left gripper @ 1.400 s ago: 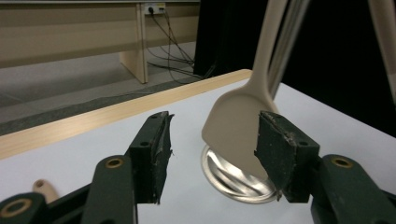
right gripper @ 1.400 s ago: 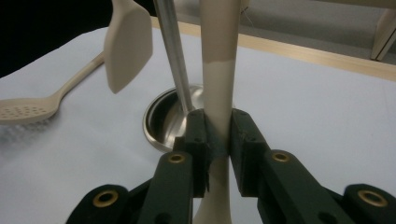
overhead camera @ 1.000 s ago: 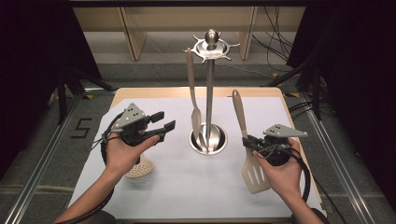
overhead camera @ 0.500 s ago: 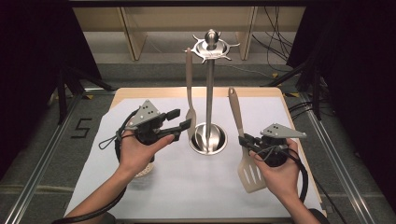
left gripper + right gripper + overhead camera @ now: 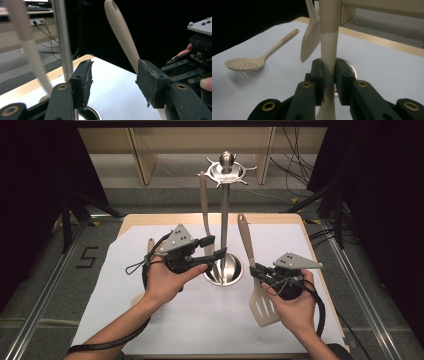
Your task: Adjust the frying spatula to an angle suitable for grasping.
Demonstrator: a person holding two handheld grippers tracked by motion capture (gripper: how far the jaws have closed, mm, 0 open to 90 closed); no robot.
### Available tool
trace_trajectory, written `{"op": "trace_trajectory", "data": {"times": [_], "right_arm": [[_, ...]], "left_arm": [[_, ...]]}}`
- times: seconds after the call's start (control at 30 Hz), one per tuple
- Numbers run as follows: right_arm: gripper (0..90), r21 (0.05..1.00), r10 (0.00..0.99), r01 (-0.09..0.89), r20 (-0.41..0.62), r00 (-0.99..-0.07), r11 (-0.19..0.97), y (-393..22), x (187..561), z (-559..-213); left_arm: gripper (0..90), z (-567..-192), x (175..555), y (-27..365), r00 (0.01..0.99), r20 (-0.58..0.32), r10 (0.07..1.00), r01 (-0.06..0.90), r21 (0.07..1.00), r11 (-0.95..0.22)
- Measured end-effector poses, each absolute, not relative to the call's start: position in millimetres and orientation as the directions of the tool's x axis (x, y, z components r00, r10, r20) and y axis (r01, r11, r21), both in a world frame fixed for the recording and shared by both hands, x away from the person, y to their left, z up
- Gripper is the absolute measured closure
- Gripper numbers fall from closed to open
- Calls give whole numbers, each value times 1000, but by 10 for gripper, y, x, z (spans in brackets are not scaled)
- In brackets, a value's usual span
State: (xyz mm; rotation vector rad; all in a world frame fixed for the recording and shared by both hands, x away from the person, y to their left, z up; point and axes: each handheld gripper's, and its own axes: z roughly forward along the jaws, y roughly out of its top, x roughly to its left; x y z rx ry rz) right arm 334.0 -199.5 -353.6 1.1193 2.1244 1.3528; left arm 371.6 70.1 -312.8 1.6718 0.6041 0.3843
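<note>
Overhead view, two close gripper views

A pale wooden table [image 5: 320, 250] stands under a white sheet [image 5: 210, 320], on a grey floor [image 5: 35, 285] marked with a black figure five [image 5: 86, 257]. Metal rails [image 5: 42, 295] run along both sides. Beyond the far edge stands light wooden shelving [image 5: 145, 150] (loose black cables [image 5: 295, 160] lie beside it). Black curtains [image 5: 30, 180] close in left and right, leaving the corners dark.
</note>
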Motion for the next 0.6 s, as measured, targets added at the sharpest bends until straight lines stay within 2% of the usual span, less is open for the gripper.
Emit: {"op": "trace_trajectory", "data": {"times": [0.6], "right_arm": [[793, 893, 777, 394, 87, -624, 217, -1940, 3307, -3481]], "left_arm": [[449, -3099, 3820, 478, 821, -113, 559, 212, 970, -115]]}}
